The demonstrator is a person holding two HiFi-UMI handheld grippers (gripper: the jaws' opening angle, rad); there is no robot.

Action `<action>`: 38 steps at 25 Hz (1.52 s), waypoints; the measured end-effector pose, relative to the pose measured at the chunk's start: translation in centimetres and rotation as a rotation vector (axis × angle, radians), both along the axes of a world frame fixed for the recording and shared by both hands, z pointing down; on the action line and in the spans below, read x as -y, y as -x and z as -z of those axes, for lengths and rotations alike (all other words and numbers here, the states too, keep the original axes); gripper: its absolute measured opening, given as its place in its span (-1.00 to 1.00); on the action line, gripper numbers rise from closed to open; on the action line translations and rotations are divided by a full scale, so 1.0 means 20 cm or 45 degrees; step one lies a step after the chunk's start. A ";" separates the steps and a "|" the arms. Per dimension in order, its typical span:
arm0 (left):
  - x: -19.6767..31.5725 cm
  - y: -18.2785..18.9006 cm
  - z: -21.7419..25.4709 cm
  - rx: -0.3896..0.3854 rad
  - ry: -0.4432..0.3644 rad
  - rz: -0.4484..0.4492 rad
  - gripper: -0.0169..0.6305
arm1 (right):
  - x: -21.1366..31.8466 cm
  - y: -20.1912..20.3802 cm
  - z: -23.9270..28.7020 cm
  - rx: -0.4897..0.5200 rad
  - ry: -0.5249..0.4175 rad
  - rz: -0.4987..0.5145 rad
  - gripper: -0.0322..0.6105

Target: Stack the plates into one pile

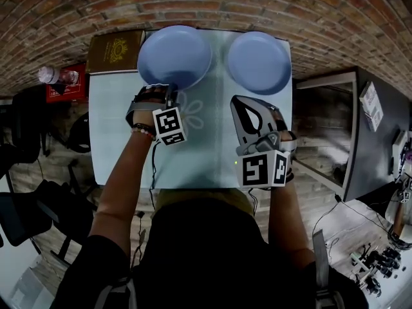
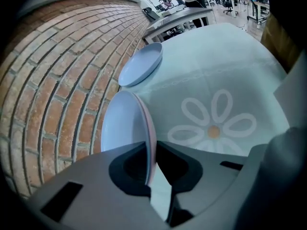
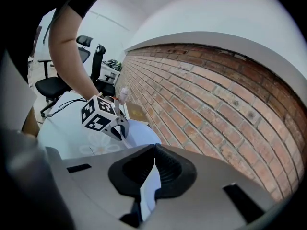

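Two light blue plates lie side by side at the far end of the table [image 1: 122, 153], close to the brick wall. My left gripper [image 1: 162, 87] is shut on the near rim of the left plate [image 1: 174, 56]. In the left gripper view that rim [image 2: 144, 138] runs between the jaws, and the plate stands tilted against the wall side. The right plate [image 1: 259, 62] lies flat and untouched; it shows further off in the left gripper view [image 2: 141, 63]. My right gripper [image 1: 243, 103] hovers over the table in front of the right plate, shut with nothing in it [image 3: 154, 150].
A brown book [image 1: 114, 51] lies at the table's far left corner. A red box with a bottle [image 1: 59, 77] stands beyond the left edge. A dark cabinet [image 1: 322, 127] flanks the right edge. The cloth's flower print [image 2: 216, 126] lies between the grippers.
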State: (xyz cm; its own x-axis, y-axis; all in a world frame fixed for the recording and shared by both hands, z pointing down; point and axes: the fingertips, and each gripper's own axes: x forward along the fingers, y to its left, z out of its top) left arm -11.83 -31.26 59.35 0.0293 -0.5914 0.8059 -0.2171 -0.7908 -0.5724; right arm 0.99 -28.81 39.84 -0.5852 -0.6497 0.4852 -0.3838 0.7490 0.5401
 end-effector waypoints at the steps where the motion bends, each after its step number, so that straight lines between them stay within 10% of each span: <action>1: -0.02 0.00 0.01 0.001 0.005 -0.008 -0.80 | 0.00 0.01 0.01 0.005 -0.005 0.002 -0.79; 38: -0.39 0.02 1.01 0.034 -0.265 -0.099 -0.77 | -0.15 0.27 0.36 0.121 -0.184 0.089 -0.79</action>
State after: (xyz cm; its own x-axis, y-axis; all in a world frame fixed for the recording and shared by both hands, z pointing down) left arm -12.20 -23.37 39.23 0.0619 -0.7417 0.6678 -0.1424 -0.6688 -0.7297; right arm -4.39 -25.80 32.56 -0.6699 -0.6649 0.3303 -0.3880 0.6929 0.6078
